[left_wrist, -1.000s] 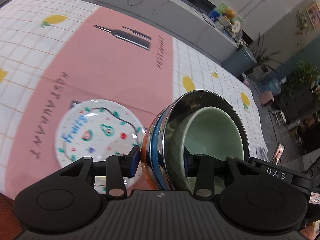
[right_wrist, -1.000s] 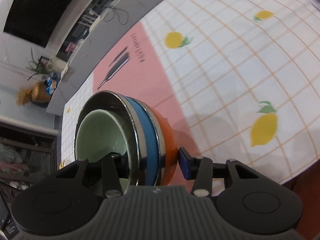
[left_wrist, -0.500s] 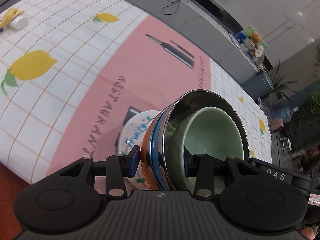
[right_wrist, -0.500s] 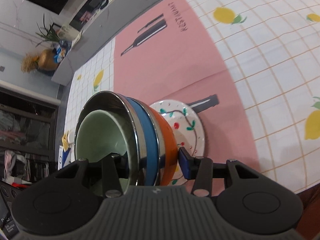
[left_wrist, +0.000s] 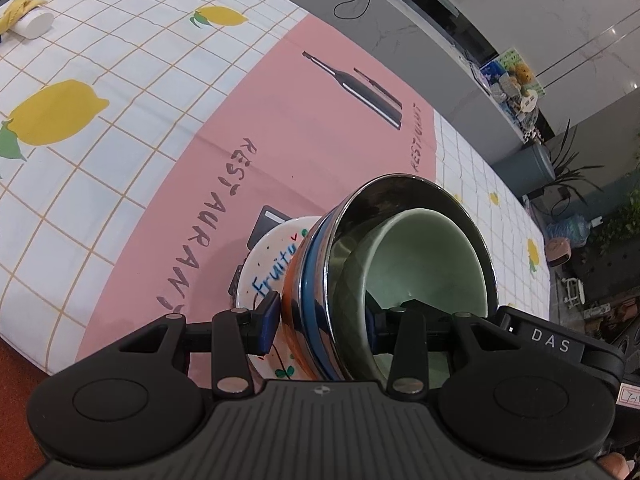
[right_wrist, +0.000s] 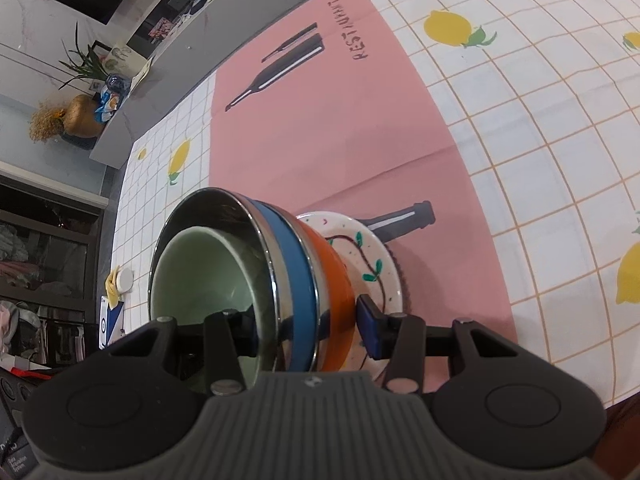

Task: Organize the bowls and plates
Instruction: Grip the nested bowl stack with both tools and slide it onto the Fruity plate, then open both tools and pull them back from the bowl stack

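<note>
Your left hand-held gripper (left_wrist: pixel 320 322) and right hand-held gripper (right_wrist: pixel 308 320) each clamp opposite rims of the bowl stack (left_wrist: pixel 320 280): green inside steel, blue and orange. You hold it tilted, just over the fruit plate (right_wrist: pixel 360 256) on the table (right_wrist: pixel 520 140).

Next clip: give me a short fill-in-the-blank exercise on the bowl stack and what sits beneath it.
1. The innermost bowl in the stack is pale ____.
2. It sits inside a shiny ____ bowl.
3. The outermost bowl is ____.
4. The fruit-patterned plate below lies on the ____ mat.

Missing words: green; metal; orange; pink
</note>
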The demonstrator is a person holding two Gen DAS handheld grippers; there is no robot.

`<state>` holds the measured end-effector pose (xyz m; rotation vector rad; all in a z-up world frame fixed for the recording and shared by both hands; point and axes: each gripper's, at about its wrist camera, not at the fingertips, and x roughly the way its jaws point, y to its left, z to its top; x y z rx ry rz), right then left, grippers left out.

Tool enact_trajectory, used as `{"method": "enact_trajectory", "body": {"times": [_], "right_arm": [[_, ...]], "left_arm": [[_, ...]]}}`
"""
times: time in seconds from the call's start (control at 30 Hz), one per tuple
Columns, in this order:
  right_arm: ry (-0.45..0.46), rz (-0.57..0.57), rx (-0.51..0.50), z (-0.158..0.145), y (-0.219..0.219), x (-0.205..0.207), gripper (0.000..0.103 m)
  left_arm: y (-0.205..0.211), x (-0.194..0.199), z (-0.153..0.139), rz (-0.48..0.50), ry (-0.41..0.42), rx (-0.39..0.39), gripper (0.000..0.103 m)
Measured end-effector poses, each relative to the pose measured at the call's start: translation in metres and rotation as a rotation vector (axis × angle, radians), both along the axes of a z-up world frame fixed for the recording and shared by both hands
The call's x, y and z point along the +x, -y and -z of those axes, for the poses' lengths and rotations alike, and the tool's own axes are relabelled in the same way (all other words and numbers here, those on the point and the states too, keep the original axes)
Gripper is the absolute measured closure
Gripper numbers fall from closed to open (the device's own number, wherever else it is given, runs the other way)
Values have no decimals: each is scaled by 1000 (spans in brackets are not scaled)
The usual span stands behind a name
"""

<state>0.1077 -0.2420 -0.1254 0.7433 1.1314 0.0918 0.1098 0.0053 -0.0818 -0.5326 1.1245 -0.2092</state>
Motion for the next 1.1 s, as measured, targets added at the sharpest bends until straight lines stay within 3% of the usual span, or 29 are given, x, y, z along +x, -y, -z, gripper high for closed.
{"method": "enact_trajectory", "body": {"times": [0.17,0.4,0.53,0.7,0.97,1.1], "right_arm": [[-23,-1,48,15,4,1,58],[-25,-2,88,17,8,2,53],[0,-17,55,11,5,1,51],[37,-46,-4,2,2,0,39],[88,-58,-30,-8,7,-8,33],[148,-58,-74,-24,8,-15,32]], "left_arm": [[5,0,-1,10,24,57,59],[4,1,-1,9,8,54,59],[2,2,0,-7,7,34,56],[0,2,0,-23,17,13,49],[6,-7,-22,-27,148,88,47],[10,-13,-38,-47,234,170,47]]}}
